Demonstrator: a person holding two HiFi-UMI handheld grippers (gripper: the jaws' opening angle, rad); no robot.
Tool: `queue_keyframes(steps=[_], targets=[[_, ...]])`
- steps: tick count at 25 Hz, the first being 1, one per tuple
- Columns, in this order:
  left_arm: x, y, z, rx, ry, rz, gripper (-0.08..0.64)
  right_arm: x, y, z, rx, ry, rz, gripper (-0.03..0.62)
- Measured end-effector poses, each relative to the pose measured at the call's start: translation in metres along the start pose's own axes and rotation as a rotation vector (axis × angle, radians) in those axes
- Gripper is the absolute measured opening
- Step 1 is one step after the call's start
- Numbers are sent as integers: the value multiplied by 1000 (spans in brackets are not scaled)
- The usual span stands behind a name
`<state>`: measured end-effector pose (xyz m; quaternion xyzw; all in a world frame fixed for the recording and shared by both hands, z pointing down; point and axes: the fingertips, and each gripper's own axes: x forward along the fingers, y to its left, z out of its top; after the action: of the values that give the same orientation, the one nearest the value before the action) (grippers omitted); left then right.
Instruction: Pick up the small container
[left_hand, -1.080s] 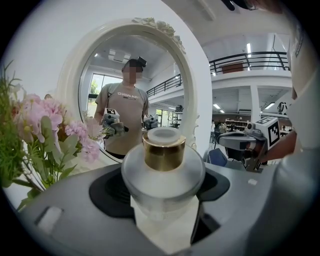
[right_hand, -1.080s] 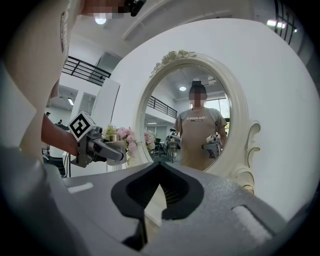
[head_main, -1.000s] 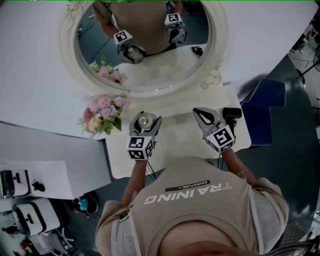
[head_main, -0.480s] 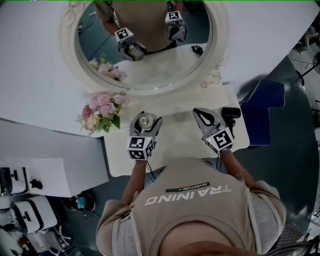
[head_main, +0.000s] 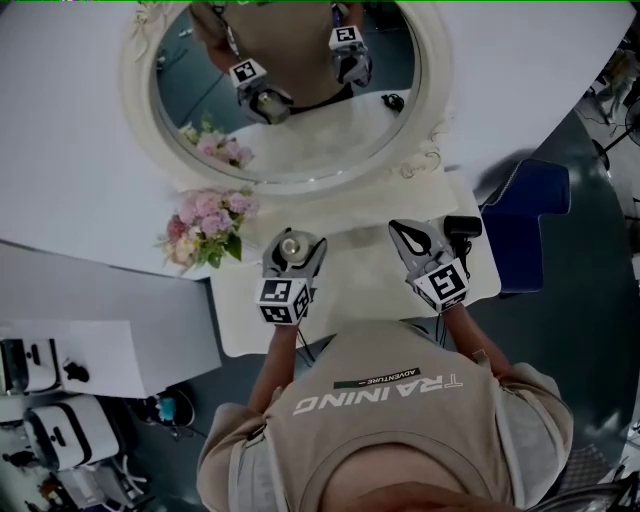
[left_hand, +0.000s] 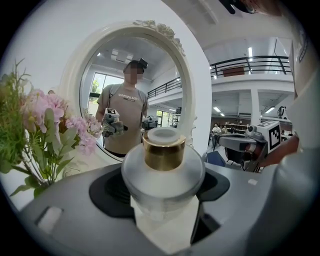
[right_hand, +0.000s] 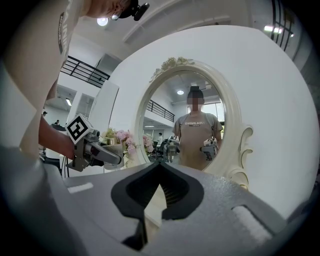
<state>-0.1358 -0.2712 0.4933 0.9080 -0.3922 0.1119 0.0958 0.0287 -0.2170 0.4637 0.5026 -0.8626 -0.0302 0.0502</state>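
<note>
The small container (head_main: 291, 244) is a frosted round jar with a gold neck and a white cap (left_hand: 162, 165). My left gripper (head_main: 293, 250) is shut on it, one jaw on each side of its body (left_hand: 161, 197), over the white table (head_main: 350, 275). I cannot tell whether the jar touches the table. To the right, my right gripper (head_main: 406, 231) hovers with its jaws together and nothing between them (right_hand: 158, 165). The right gripper view also shows the left gripper (right_hand: 95, 151) with the jar (right_hand: 113, 142).
A large oval mirror (head_main: 290, 90) in an ornate white frame stands behind the table and reflects both grippers. Pink flowers (head_main: 205, 225) sit left of the left gripper. A black device (head_main: 462, 226) lies at the table's right end, with a blue chair (head_main: 527, 215) beyond.
The left gripper with the jar has shifted slightly to the right and toward me. The right gripper has barely moved.
</note>
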Motion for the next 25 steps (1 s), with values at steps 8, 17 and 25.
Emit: queue_keyframes(steps=[8,17,25], targets=[[-3,4,0,-9,-7,10,354,3,-9,-3,-1,0,0,3],[-6,9,2,9,-8,11,353,9,-4,-2,0,-9,8,2],[-1,13,2,5,-16,2,354,13,-3,-6,-1,25,17,3]])
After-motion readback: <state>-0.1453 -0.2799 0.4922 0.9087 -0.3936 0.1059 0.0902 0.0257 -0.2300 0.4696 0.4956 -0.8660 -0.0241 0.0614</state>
